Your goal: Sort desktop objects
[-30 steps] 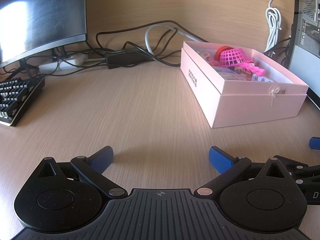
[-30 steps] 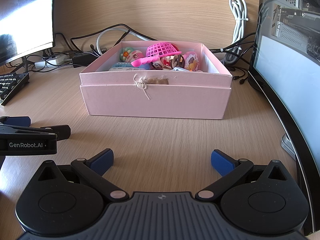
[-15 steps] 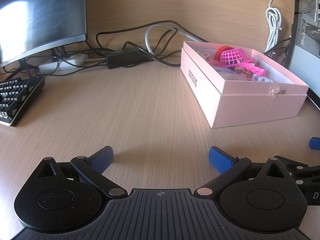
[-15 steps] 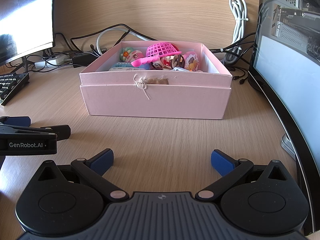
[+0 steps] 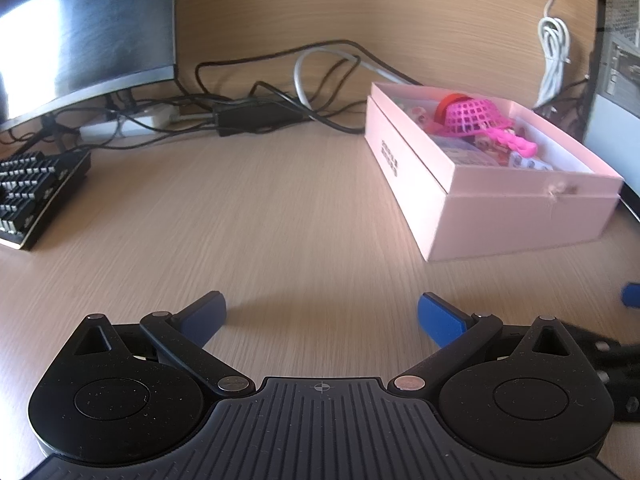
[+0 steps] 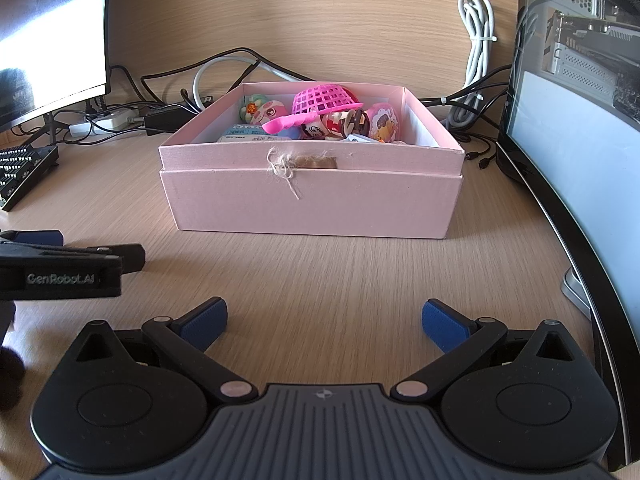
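So both grippers are seen parked low over the desk [image 6: 360, 272], side by side, with nothing held in either. The left gripper [image 5: 322, 318] is spread wide, blue pads far apart, bare wood between them; the right gripper [image 6: 324, 320] is spread just as wide and just as empty. The box [image 6: 312, 204] is sat straight ahead of the right gripper, its near wall with the frayed string knot faced toward it, while from the left wrist view it's off to the right, well apart from the fingers. The toys are all piled inside the box already: a pink basket [image 6: 324, 98] tipped upside down on top, with a pink spoon-like thing [image 6: 286, 122] poked out from under it, and small figures and a round pink case packed in around them. No loose toy can be spotted on the open desk in either view, so the sorting is probably about done, or whatever is left is out of frame. The wide, low, empty pose reads like a rest or a finish, not a reach. A keyboard [image 5: 32, 196] is pushed off to the left under a monitor [image 5: 80, 32], and cables [image 5: 256, 96] are bunched at the back wall, likely kept clear of the working patch.
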Demonstrator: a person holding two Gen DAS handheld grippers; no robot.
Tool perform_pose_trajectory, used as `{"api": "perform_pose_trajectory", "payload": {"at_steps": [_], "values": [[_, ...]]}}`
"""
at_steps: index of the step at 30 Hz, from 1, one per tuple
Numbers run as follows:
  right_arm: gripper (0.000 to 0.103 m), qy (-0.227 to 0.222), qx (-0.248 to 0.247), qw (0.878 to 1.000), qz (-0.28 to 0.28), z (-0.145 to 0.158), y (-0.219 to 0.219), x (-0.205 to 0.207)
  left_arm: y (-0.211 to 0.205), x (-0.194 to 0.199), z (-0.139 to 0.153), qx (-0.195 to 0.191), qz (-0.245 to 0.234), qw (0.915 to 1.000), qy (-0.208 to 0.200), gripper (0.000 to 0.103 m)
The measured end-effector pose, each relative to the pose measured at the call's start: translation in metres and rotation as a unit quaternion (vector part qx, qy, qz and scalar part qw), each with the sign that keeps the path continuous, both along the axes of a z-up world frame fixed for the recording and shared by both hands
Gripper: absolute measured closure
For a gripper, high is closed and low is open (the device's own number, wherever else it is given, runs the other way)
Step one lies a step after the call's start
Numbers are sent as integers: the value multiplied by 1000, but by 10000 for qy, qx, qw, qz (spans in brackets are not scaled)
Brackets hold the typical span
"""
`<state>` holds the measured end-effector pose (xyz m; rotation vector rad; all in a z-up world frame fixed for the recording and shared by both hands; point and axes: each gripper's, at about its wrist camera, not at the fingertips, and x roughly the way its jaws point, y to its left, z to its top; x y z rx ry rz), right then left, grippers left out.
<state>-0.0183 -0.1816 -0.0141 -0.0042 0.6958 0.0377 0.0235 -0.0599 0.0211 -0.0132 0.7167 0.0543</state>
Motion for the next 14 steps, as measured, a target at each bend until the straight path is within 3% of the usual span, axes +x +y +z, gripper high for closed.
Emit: {"api": "perform_pose_trajectory", "payload": {"at_steps": [3,14], "values": [[0,0,0,10000,0,0,0,0,3,-7,2,34,152,9998,134,0],[0,-1,0,10000,-2,0,0,0,5,-21,1,-57,-84,9999,19,0]]}}
